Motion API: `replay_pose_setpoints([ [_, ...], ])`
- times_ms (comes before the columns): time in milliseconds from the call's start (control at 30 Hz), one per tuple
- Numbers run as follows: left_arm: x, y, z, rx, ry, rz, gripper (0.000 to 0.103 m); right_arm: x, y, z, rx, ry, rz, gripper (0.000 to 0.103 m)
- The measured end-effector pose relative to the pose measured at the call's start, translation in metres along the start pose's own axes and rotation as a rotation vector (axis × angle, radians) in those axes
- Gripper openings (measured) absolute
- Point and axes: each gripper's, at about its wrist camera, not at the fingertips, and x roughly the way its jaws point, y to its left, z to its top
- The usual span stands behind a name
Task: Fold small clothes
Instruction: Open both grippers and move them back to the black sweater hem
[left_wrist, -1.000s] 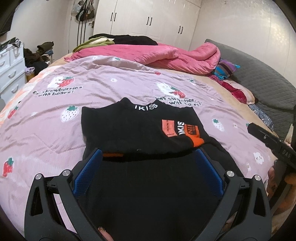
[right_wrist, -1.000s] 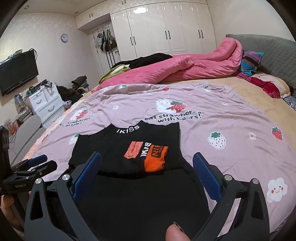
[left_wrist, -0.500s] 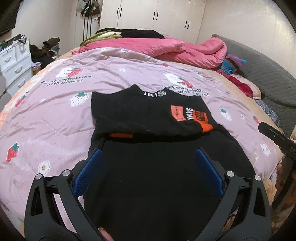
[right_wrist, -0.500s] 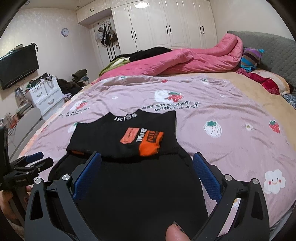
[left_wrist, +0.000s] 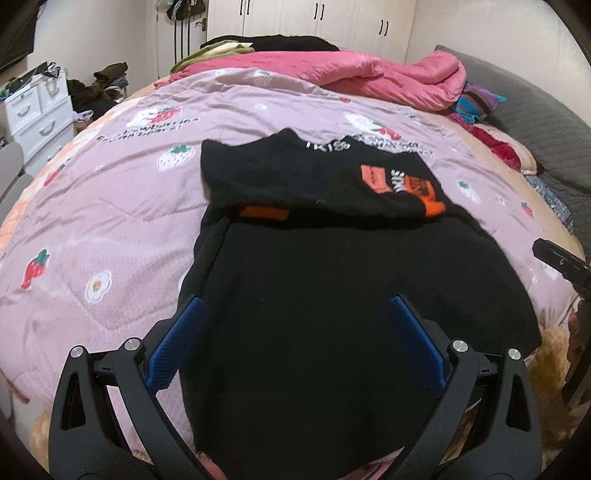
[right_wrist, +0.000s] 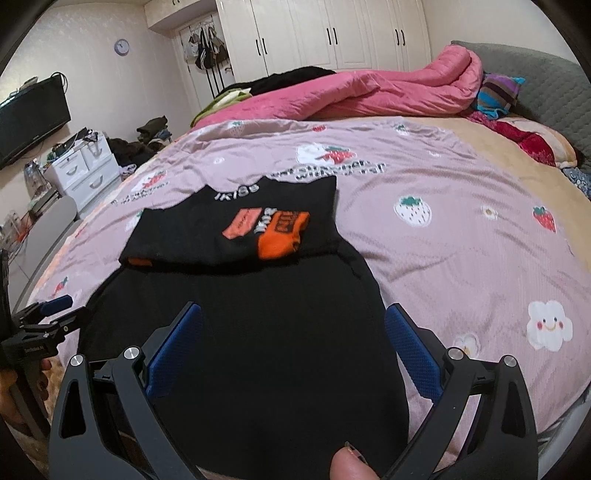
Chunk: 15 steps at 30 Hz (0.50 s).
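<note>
A black garment (left_wrist: 332, 295) lies flat on the pink strawberry-print bedspread (left_wrist: 110, 206). Its far part (left_wrist: 295, 177) is folded, with white lettering at the collar and orange patches (left_wrist: 424, 192). In the right wrist view the same garment (right_wrist: 258, 332) reaches toward the near bed edge. My left gripper (left_wrist: 295, 306) is open over the near half of the cloth, blue pads wide apart. My right gripper (right_wrist: 293, 312) is open too, over the same near half from the right. Each gripper shows at the other view's edge: the right gripper (left_wrist: 561, 258) and the left gripper (right_wrist: 48, 314).
A pink quilt (left_wrist: 369, 74) is heaped at the far side of the bed, with striped and red pillows (right_wrist: 498, 92) by the grey headboard. White drawers (right_wrist: 81, 170) and a television (right_wrist: 29, 118) stand to the left, and white wardrobes (right_wrist: 332, 33) behind.
Both cameras have drawn back toward the near edge of the bed, so more of the black cloth shows between the fingers. Both grippers stay open, and the garment has not moved.
</note>
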Motion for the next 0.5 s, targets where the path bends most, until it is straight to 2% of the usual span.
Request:
replay_pose_setpoints([
  [200, 0.003, 0.012, -0.017, -0.015, 0.039, 0.035, 0.094, 0.004, -0.011, -0.019, 0.028, 0.051, 0.011, 0.099],
  [500, -0.005, 0.033, -0.035, -0.054, 0.068, 0.079, 0.094, -0.001, -0.019, -0.034, 0.043, 0.070, 0.013, 0.098],
])
